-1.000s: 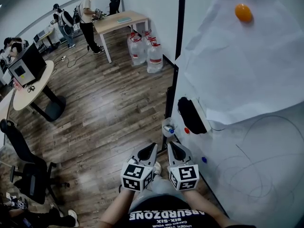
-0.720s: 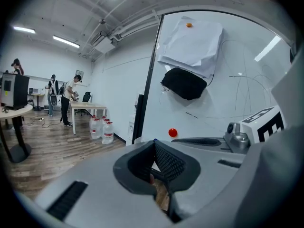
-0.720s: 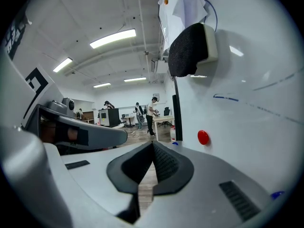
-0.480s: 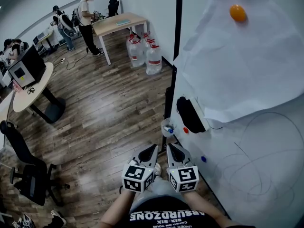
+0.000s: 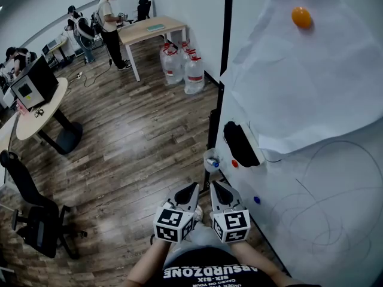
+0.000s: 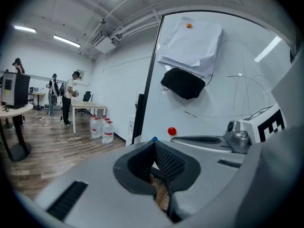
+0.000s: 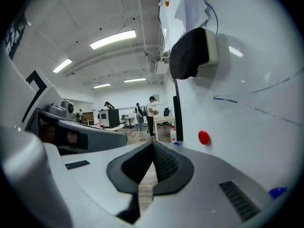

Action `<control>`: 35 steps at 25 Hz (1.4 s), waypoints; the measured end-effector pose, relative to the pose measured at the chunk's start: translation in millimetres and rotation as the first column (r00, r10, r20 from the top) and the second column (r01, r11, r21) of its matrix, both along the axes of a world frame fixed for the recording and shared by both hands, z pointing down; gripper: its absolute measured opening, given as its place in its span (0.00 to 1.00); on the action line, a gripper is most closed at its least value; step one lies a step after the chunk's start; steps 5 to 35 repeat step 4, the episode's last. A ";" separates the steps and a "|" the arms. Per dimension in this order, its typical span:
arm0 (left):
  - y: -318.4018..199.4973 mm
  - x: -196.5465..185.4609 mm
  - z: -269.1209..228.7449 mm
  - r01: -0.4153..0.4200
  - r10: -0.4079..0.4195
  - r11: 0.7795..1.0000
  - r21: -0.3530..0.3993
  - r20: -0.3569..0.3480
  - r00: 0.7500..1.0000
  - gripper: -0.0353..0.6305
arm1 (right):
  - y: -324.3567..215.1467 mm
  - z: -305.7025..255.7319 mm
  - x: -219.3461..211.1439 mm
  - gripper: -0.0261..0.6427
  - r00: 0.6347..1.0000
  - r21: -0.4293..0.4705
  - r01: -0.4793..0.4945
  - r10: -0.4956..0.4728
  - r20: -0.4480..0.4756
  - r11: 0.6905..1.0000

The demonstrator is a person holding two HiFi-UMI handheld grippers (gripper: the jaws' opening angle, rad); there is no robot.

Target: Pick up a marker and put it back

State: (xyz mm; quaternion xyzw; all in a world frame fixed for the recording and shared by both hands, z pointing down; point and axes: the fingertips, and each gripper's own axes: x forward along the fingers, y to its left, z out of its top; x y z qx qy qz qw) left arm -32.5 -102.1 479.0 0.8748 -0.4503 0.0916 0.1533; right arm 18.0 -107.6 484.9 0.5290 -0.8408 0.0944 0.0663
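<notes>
Tips of left hand-held gripper point(image 5: 191, 189) and right hand-held gripper point(image 5: 216, 187) pressed shut, nothing between them, side by side near the body. At 12 o'clock, close ahead: small cup point(image 5: 210, 157) at the lower corner of the whiteboard point(image 5: 335, 220), with what looks like a blue-capped marker point(image 5: 215, 164) standing in it. Red magnet point(image 5: 234, 164) at 1 o'clock. Fits either a marker waiting to be lifted or one already set back. Either way, best held steady and clear of the board.
</notes>
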 end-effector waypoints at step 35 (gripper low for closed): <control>0.5 0.4 -0.4 -0.004 0.004 1.000 0.002 0.000 1.000 0.06 | 1.6 1.5 0.1 0.03 1.000 -0.007 -0.002 0.002 0.001 1.000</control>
